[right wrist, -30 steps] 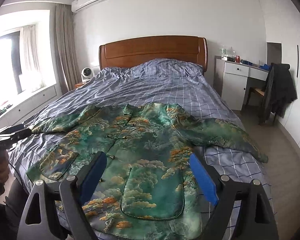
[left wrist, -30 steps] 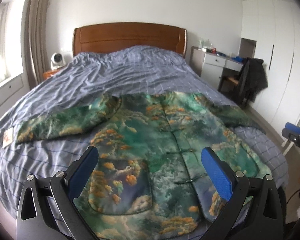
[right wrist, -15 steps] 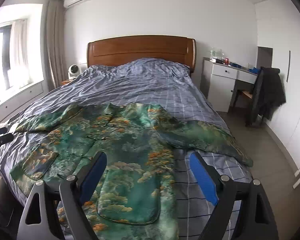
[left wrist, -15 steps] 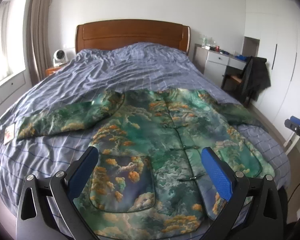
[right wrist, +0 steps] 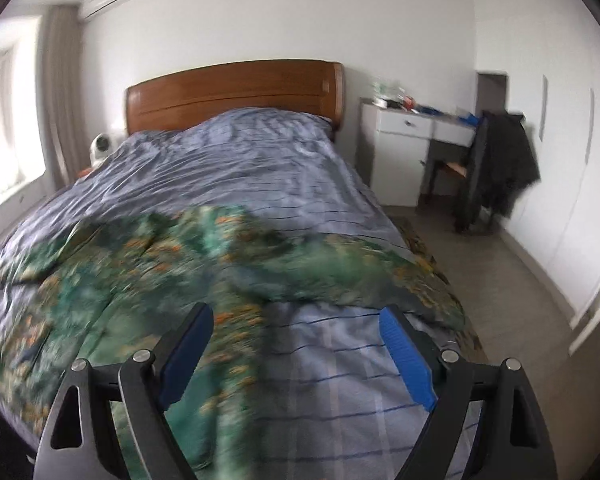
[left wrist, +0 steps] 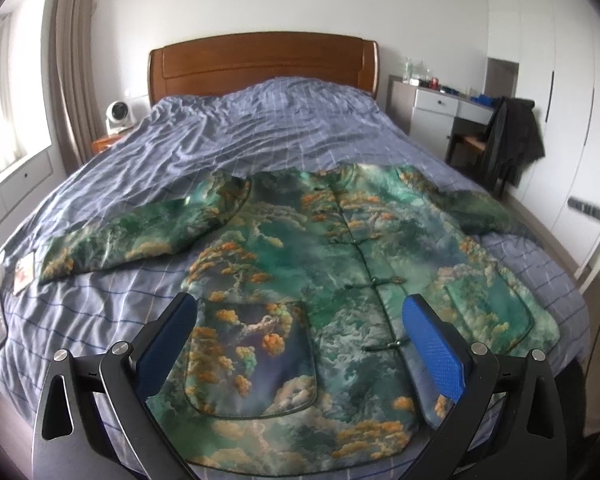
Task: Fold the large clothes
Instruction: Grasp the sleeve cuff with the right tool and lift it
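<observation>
A large green jacket (left wrist: 320, 264) with orange tree and cloud print lies flat, front up and buttoned, on the near end of a bed with a blue checked cover (left wrist: 260, 128). Both sleeves are spread out to the sides. My left gripper (left wrist: 300, 308) is open and empty, above the jacket's lower hem by the left pocket. My right gripper (right wrist: 296, 320) is open and empty, above the bed cover near the jacket's right sleeve (right wrist: 360, 268). The right wrist view is motion-blurred; the jacket (right wrist: 120, 280) fills its left half.
A wooden headboard (left wrist: 260, 64) stands at the far end. A white desk (left wrist: 436, 108) and a chair with a dark coat (left wrist: 512, 140) are to the right. A small fan (left wrist: 118, 116) is by the left side. Cards (left wrist: 24, 276) lie on the bed's left edge.
My right gripper has swung to the right, from over the jacket's front to over the bed cover by the right sleeve. My left gripper has shifted slightly. Both stay open.
</observation>
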Available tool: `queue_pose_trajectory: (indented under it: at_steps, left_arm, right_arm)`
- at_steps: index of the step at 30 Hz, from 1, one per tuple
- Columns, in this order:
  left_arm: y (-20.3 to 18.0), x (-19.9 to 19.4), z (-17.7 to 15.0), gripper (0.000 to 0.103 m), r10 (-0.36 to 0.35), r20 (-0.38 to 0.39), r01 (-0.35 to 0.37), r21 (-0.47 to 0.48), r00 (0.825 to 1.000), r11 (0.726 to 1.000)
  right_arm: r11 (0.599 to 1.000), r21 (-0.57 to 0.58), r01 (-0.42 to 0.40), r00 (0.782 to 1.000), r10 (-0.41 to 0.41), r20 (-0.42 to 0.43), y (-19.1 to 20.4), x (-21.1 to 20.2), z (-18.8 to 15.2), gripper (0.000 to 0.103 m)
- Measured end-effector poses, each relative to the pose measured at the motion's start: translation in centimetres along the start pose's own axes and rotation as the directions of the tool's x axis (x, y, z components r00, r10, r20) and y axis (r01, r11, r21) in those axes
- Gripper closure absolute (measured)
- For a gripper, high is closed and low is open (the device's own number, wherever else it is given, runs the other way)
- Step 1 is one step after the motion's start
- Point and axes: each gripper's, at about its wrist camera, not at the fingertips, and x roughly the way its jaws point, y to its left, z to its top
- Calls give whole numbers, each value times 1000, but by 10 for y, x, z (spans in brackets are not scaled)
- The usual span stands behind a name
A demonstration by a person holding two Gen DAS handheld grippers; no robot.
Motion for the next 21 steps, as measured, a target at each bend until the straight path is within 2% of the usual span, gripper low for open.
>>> queue_pose_trajectory:
  at_steps: [3, 5, 8, 10, 12, 13, 17, 19, 20, 21]
  left_arm:
    - [-1, 2, 0, 1, 11, -16, -10, 2, 1000, 1000]
    - [-2, 3, 0, 1, 17, -22, -17, -1, 1000, 1000]
    - [-7, 5, 1, 1, 22, -31, -22, 5, 999, 1000]
    - [-12, 7, 1, 1, 23, -44, -22, 16, 999, 1000]
    - [-17, 7, 2, 1, 28, -52, -26, 34, 998, 999]
    - [-19, 6, 3, 1, 34, -54, -32, 46, 998, 998]
    - [-24, 1, 4, 1, 73, -53, -69, 86, 996, 994]
    - [-24, 1, 3, 1, 99, -67, -92, 98, 993, 991]
    - [-24, 3, 1, 1, 113, -77, -105, 99, 991, 989]
    - [-23, 5, -1, 1, 127, -92, -118, 96, 988, 988]
  right_arm:
    - [980, 201, 5, 998, 9, -68, -71, 29, 11, 16]
    - [933, 359, 26, 988, 30, -150, -127, 56, 10, 16]
    - [834, 551, 21, 977, 101, -189, -191, 88, -10, 16]
    - [759, 651, -2, 966, 170, -195, -212, 111, -26, 16]
    - [645, 764, -16, 950, 248, -189, -227, 142, -51, 16]
    - [595, 804, -7, 950, 254, -180, -230, 156, -61, 16]
    - [465, 885, 24, 968, 211, -137, -237, 205, -84, 16]
    - [403, 915, 29, 972, 202, -120, -241, 224, -94, 16]
    - [358, 933, 36, 977, 186, -109, -243, 234, -101, 16]
    - [336, 941, 34, 979, 176, -98, -247, 240, -103, 16]
